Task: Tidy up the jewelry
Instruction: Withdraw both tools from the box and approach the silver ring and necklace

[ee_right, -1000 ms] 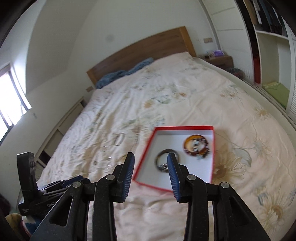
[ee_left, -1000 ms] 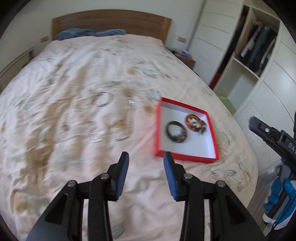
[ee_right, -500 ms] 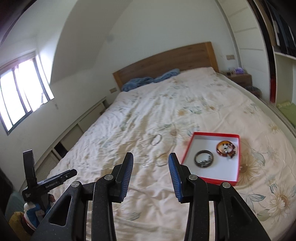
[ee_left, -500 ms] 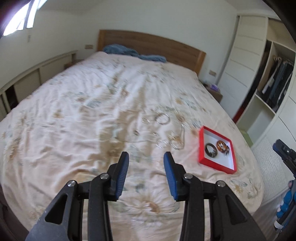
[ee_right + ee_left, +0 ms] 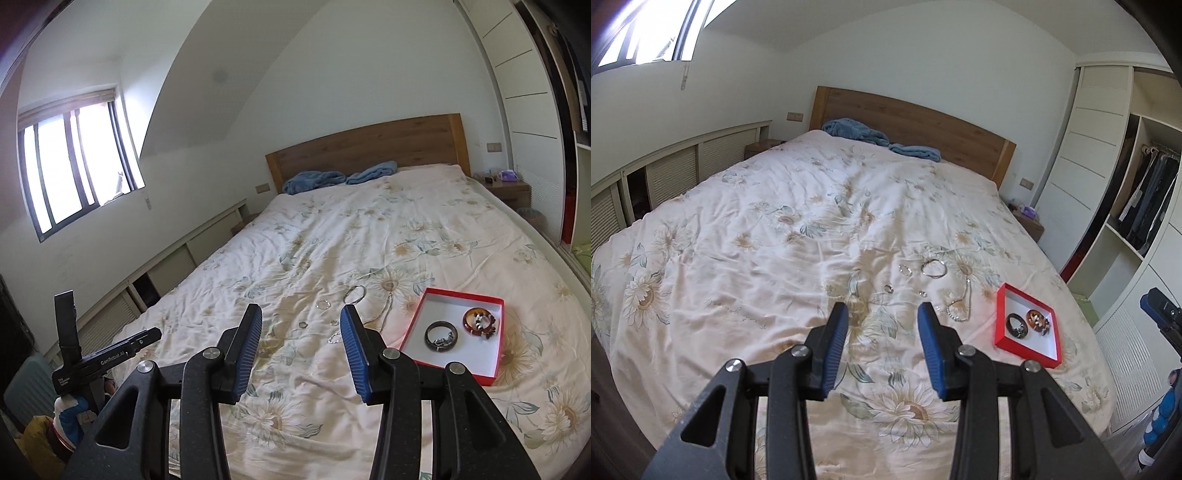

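Note:
A red box [image 5: 1000,320] [image 5: 496,369] lies on the floral bed cover and holds a dark bracelet [image 5: 1016,325] [image 5: 441,334] and an orange bracelet [image 5: 1037,317] [image 5: 478,321]. Loose on the cover to its left are a silver bangle [image 5: 933,267] [image 5: 355,294], a chain [image 5: 960,308] [image 5: 386,314] and small rings [image 5: 905,270] [image 5: 323,304]. My left gripper [image 5: 881,325] is open and empty, held well back above the bed. My right gripper [image 5: 300,330] is open and empty, also held back.
The bed [image 5: 775,236] has a wooden headboard [image 5: 369,147] with blue blankets [image 5: 855,131] by it. A wardrobe with shelves [image 5: 1134,206] stands on the right, low cabinets [image 5: 676,166] on the left, a nightstand [image 5: 506,188] at the far right.
Both grippers have pulled back and up from the bed; the box and jewelry now look smaller and farther. Both stay open and empty.

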